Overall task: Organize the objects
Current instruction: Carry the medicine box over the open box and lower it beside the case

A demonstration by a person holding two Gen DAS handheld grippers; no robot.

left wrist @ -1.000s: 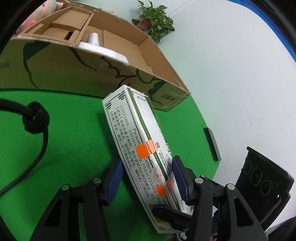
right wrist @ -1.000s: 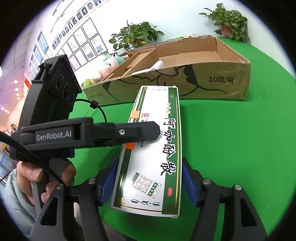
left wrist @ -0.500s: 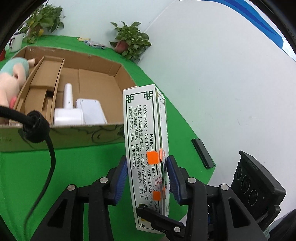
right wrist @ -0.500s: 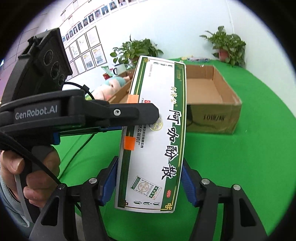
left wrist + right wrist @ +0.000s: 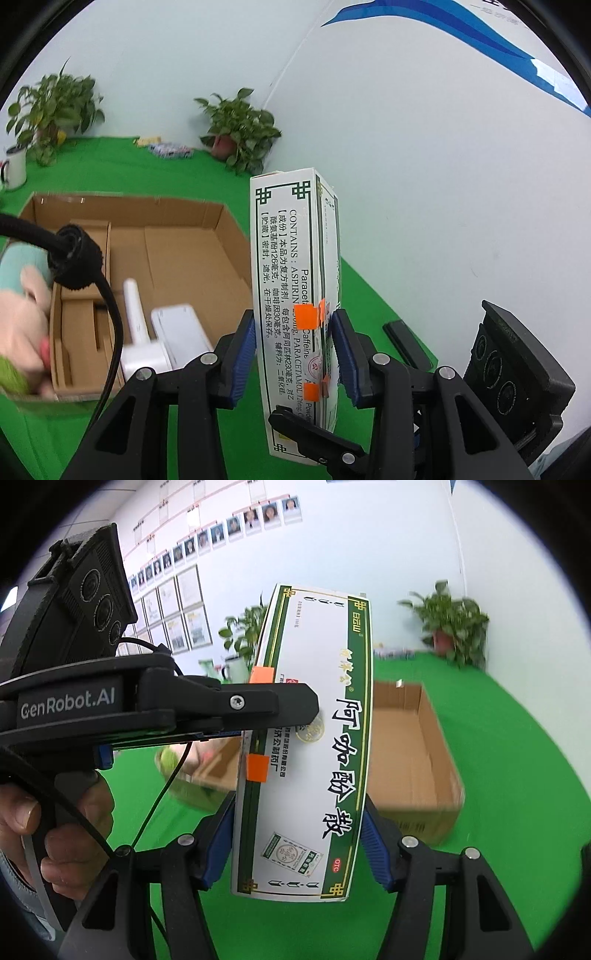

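Inside, cardboard box (image 5: 236, 240) holds white device (image 5: 177, 332), plush toy (image 5: 22, 314)

Bright, even indoor light; fisheye warp and motion blur in both wrist views.

Light falls flat and diffuse, leaving almost no shadow on the green desk (image 5: 207, 177) and pale walls near white at upper right. Both frames sit in a black circular vignette, with straight lines bowed toward the edges. The medicine box (image 5: 317, 746) reads sharp at centre, while the cardboard box (image 5: 413, 760), plush toy (image 5: 22, 317) and potted plants (image 5: 450, 624) smear with motion blur.
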